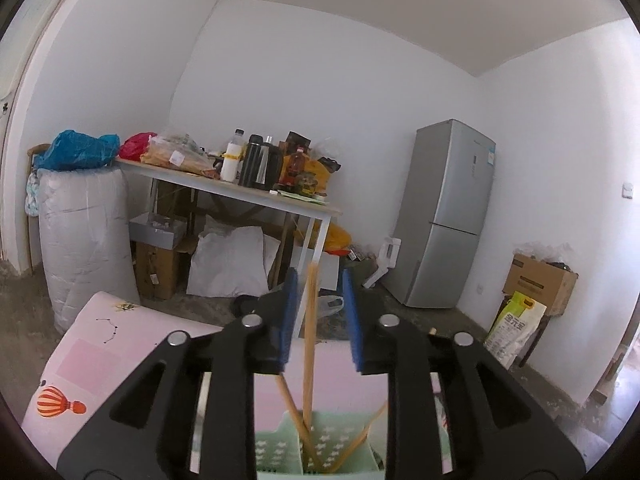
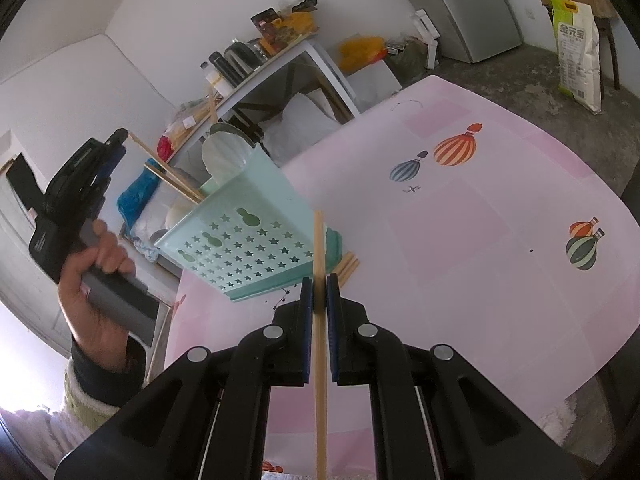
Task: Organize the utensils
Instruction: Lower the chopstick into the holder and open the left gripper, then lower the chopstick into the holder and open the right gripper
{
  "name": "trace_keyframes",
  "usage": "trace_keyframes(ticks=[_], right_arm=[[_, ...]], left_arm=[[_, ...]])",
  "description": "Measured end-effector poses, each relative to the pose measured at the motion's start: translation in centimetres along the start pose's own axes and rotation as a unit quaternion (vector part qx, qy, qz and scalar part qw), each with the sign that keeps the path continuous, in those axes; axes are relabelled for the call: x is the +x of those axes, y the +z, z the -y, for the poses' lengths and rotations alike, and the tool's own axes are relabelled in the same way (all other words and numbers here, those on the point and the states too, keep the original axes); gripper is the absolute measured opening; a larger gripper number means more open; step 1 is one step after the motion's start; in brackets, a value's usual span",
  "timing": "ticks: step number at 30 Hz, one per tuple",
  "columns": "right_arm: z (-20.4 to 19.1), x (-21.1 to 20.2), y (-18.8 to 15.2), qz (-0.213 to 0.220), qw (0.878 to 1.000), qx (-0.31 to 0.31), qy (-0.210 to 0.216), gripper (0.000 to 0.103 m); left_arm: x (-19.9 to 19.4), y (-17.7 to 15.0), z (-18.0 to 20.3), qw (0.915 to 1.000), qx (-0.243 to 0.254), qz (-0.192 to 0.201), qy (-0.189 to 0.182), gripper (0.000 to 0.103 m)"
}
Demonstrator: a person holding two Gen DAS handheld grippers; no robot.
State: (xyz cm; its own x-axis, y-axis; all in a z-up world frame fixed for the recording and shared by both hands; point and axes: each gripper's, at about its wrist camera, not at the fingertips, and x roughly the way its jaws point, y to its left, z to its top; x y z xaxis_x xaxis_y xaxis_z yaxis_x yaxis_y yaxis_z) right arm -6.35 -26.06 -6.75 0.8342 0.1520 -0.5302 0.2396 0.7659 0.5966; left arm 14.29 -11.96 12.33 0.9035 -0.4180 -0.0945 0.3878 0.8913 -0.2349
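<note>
A single chopstick [image 2: 319,320] is being clamped between the narrowly closed pads of the right gripper [image 2: 319,300], its long axis running forward toward the mint utensil basket [image 2: 244,240] just ahead and to the left on the pink table [image 2: 480,240]; the left gripper [image 1: 319,320], held level over the basket, is standing partly spread around another chopstick [image 1: 310,320] without pressing it.

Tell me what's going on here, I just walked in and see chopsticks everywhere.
A person is sorting chopsticks into a green holder on the pink table. The left gripper stands open above the holder, a chopstick loose between its pads and dropping in beside others. The right gripper is clamped on another chopstick.
</note>
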Motion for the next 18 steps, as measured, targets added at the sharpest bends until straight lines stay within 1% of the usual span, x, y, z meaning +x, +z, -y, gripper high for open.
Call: trace_keyframes(ticks=[1,2,6,7,8,9,11,13,17,18], right_arm=[[-0.1,-0.1,0.0,0.000,1.000,0.000,-0.001,0.007],[-0.1,-0.1,0.0,0.000,1.000,0.000,0.000,0.007],[-0.3,-0.2,0.0,0.005,1.000,-0.004,-0.002,0.007],[-0.3,-0.3,0.1,0.006,1.000,-0.004,-0.003,0.007],[-0.4,-0.3,0.1,0.008,1.000,-0.005,-0.003,0.007],[-0.5,-0.5,0.1,0.010,1.000,-0.006,-0.003,0.007],[-0.7,-0.7,0.2,0.014,1.000,-0.009,-0.002,0.007],[-1.0,-1.0,0.4,0.020,1.000,-0.015,-0.001,0.007],[-2.1,-1.7,1.0,0.034,0.999,-0.029,0.006,0.007],[-2.6,-2.0,1.4,0.041,0.999,-0.036,0.009,0.007]], left_arm=[[-0.3,0.0,-0.1,1.0000,0.000,0.000,-0.001,0.028],[-0.7,-0.1,-0.3,1.0000,0.001,0.001,-0.002,0.035],[-2.1,-0.3,-0.9,1.0000,0.008,0.002,-0.001,0.051],[-2.3,-0.4,-1.0,0.9999,0.010,0.000,-0.001,0.060],[-2.6,-0.6,-1.1,0.9999,0.015,-0.003,-0.001,0.065],[-3.1,-0.9,-1.4,0.9997,0.021,-0.008,0.002,0.066],[-3.5,-1.4,-1.8,0.9995,0.025,-0.018,0.003,0.073],[-4.2,-2.0,-2.5,0.9992,0.025,-0.031,0.002,0.075],[-5.2,-3.1,-3.6,0.9977,0.032,-0.060,-0.008,0.083],[-5.3,-3.3,-3.7,0.9972,0.036,-0.066,-0.010,0.083]])
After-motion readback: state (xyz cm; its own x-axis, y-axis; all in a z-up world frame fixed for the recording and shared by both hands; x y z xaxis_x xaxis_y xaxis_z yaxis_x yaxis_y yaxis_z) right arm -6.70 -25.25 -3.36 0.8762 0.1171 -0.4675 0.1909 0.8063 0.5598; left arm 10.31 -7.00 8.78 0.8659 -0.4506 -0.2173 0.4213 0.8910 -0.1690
